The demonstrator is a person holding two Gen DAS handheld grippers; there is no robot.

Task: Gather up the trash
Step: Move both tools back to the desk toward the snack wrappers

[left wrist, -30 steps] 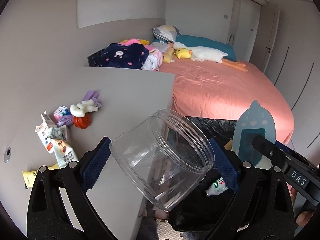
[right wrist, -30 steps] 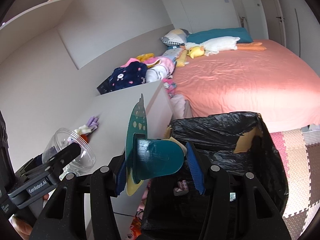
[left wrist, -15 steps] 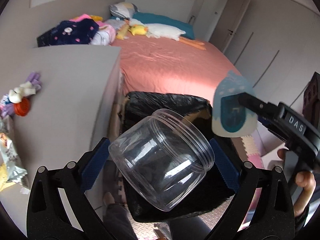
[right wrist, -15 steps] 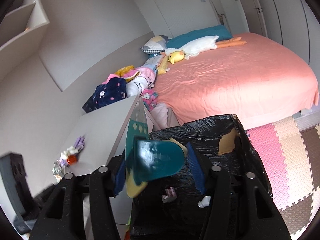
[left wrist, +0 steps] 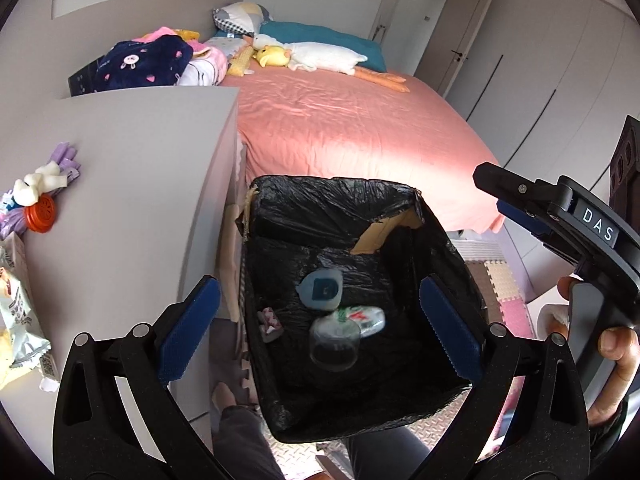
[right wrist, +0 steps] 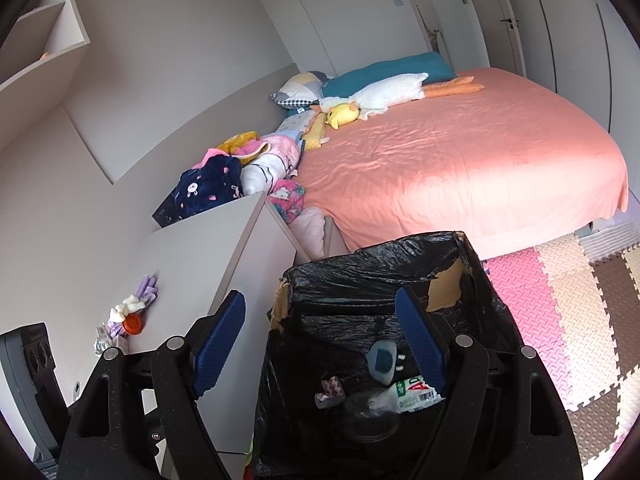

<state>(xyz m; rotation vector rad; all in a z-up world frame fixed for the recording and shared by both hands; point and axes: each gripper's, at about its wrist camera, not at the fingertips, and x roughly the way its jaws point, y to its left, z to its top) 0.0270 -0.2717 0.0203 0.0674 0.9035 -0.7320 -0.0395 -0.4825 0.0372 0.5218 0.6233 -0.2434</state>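
A bin lined with a black bag [left wrist: 332, 186] [right wrist: 376, 264] stands beside the grey desk. Down in it lie a clear plastic jar [left wrist: 334, 346] [right wrist: 372, 416], a teal card [left wrist: 322, 292] [right wrist: 382, 362], a white-and-green packet [left wrist: 366, 316] [right wrist: 414, 394] and a small pink scrap [left wrist: 270, 320]. My left gripper [left wrist: 320, 320] hovers open over the bin with nothing between its blue pads. My right gripper [right wrist: 322, 336] is also above the bin, its jaws opening and empty; in the left wrist view it shows at the right [left wrist: 560, 216], held by a hand [left wrist: 616, 344].
Snack wrappers [left wrist: 20, 320], an orange cap [left wrist: 40, 212] [right wrist: 133, 324] and small plush toys [left wrist: 44, 176] lie on the desk top [left wrist: 140, 184]. A pink bed [right wrist: 460, 168] is behind the bin. Foam mats [right wrist: 560, 312] cover the floor. A person's leg [left wrist: 244, 440] is below.
The left gripper opened and the clear jar dropped into the bin. The right gripper let go of the teal card, which now lies in the bin too.
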